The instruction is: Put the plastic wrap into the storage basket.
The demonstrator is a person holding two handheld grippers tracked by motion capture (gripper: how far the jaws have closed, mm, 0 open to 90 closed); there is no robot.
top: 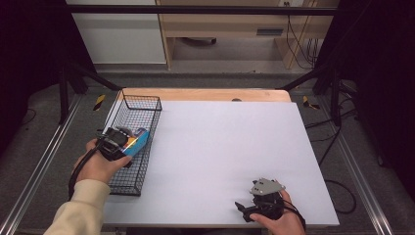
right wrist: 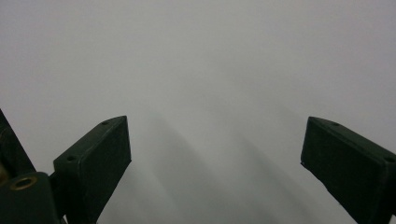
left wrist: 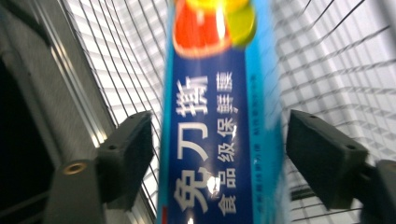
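Long blue cardboard cling-film box (left wrist: 219,140) lies between the parted fingers (left wrist: 128,154) of the left gripper (top: 128,142), inside the black wire basket (top: 128,183), pads off it. Judged light, stiff, slick; best pinched across its narrow sides mid-length. Right gripper (right wrist: 215,163) is spread wide, nothing between.

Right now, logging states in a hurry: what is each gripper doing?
Left gripper: open, fingers apart from the blue box over the wire basket.
Right gripper: open, holding nothing.

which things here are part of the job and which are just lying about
In the job: blue box, wire basket, left gripper with open jaws either side of the box.
Just there: right gripper, open and resting on the white table; desk behind.
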